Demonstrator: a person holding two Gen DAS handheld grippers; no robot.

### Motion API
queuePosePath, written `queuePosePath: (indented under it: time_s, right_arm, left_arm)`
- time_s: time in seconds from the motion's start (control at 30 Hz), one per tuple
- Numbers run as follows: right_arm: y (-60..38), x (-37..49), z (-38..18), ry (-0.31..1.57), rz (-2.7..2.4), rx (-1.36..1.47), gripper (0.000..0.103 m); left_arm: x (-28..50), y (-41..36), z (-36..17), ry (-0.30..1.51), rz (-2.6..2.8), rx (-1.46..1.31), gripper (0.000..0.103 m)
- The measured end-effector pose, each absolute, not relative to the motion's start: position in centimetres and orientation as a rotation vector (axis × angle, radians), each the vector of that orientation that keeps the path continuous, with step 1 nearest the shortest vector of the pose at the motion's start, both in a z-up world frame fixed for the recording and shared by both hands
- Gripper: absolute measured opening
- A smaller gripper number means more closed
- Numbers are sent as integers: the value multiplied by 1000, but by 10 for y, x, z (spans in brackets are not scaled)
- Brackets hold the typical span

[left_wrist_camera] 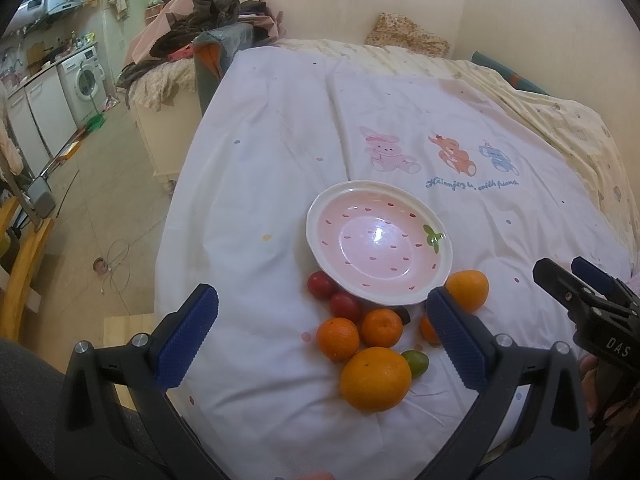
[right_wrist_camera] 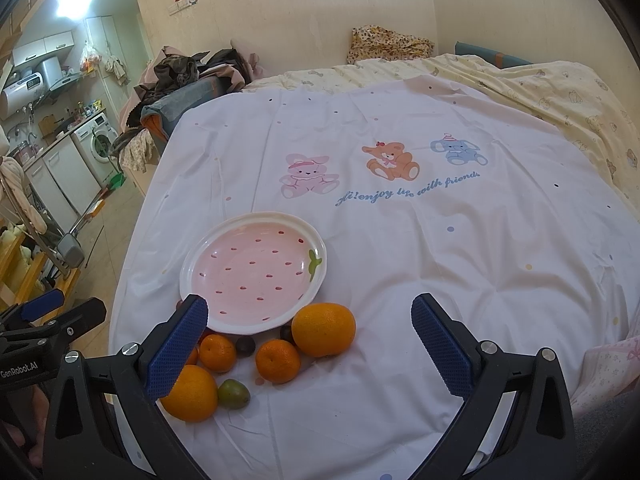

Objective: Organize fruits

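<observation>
You are holding the left gripper (left_wrist_camera: 322, 334) and right gripper (right_wrist_camera: 310, 346) with jaws spread and gripping nothing, hovering low in each frame over the fruits (left_wrist_camera: 375, 378) clustered against the empty pink plate (right_wrist_camera: 256, 268), presumably readying a first pick.
</observation>
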State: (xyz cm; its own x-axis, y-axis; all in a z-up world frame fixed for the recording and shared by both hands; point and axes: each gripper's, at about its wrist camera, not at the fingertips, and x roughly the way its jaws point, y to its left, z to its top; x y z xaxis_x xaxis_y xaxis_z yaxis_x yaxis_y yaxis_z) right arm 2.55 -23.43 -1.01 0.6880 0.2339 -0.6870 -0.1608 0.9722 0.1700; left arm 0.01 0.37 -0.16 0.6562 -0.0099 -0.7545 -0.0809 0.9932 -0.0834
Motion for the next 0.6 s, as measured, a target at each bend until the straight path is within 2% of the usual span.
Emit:
queuePosePath:
  time_s: [0.6]
  right_arm:
    - [-234, 27, -9, 786, 217, 110, 103]
  left_arm:
    - [3, 2, -6, 874, 42, -111, 103]
